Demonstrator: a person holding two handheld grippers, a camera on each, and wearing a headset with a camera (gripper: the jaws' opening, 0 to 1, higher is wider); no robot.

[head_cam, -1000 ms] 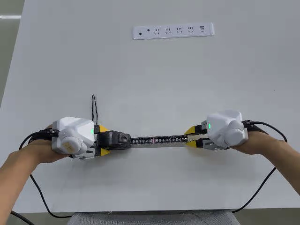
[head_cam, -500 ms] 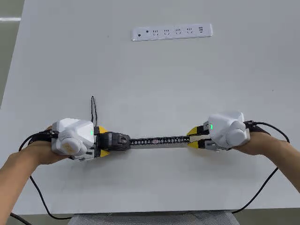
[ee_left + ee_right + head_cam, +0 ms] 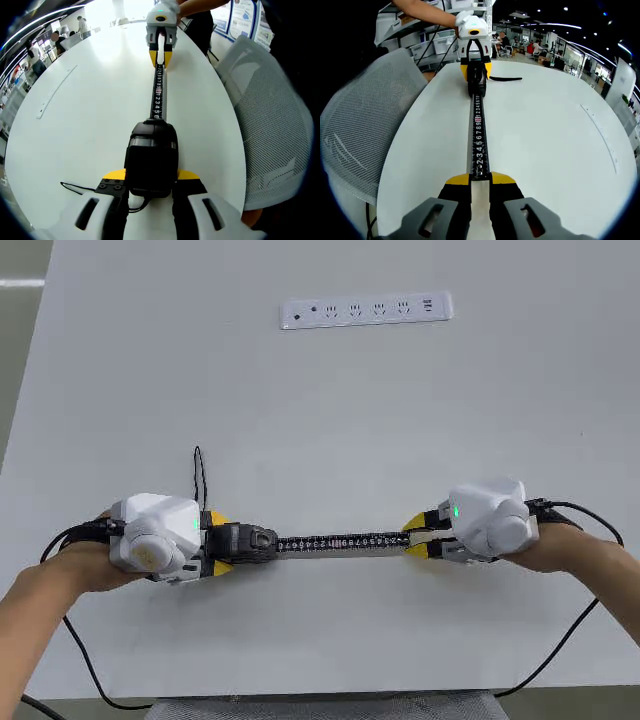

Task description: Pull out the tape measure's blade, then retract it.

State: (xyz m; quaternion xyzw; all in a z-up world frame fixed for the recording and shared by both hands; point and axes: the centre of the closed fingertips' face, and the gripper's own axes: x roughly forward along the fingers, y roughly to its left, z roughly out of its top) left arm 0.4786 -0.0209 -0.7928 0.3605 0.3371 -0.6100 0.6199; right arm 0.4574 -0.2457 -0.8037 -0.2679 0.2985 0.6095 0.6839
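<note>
Head view: blade stretched between two hand-held grippers over a white table.
The left gripper is clamped on the black tape measure case, which sits near the person's edge of the table, left of centre. From the case the blade runs straight to the right with its numbered face up, low over the tabletop; whether it touches the surface cannot be told. The right gripper is closed on the blade's free end, which sits between its yellow-tipped jaws. A thin black cord loop lies on the table just behind the left gripper. A white power strip lies at the far side, well apart from both grippers. In the left gripper view a grey mesh chair back stands beside the table edge.
</note>
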